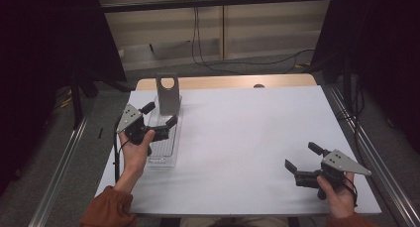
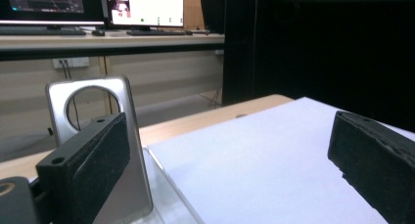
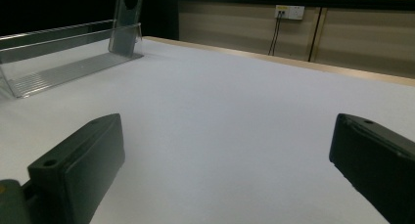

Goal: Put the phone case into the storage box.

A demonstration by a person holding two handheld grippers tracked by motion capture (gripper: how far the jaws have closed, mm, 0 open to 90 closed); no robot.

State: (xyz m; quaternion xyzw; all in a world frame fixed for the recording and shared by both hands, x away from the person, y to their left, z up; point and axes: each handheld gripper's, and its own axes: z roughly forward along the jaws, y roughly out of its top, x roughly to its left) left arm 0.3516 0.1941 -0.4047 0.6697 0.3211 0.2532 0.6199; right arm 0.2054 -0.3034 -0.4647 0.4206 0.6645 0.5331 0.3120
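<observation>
A clear plastic tray [image 1: 170, 138] lies at the left of the white table [image 1: 247, 138], and a grey metal plate with a round hole [image 1: 167, 94] stands upright at its far end. My left gripper [image 1: 159, 114] hovers open above the tray, just short of the plate. From the left gripper view the metal plate [image 2: 105, 119] rises right behind the left jaw, and nothing lies between the jaws. My right gripper [image 1: 303, 156] is open near the table's front right corner, holding nothing. The right gripper view shows the tray [image 3: 63, 62] and the plate [image 3: 128, 18] far off.
A wooden strip [image 1: 228, 82] runs along the table's far edge. Cables [image 1: 208, 53] trail over the floor behind it. Black curtains [image 1: 49, 33] stand at both sides, and metal rails [image 1: 64, 172] run beside the table. Monitors [image 2: 147, 6] sit on a desk in the left gripper view.
</observation>
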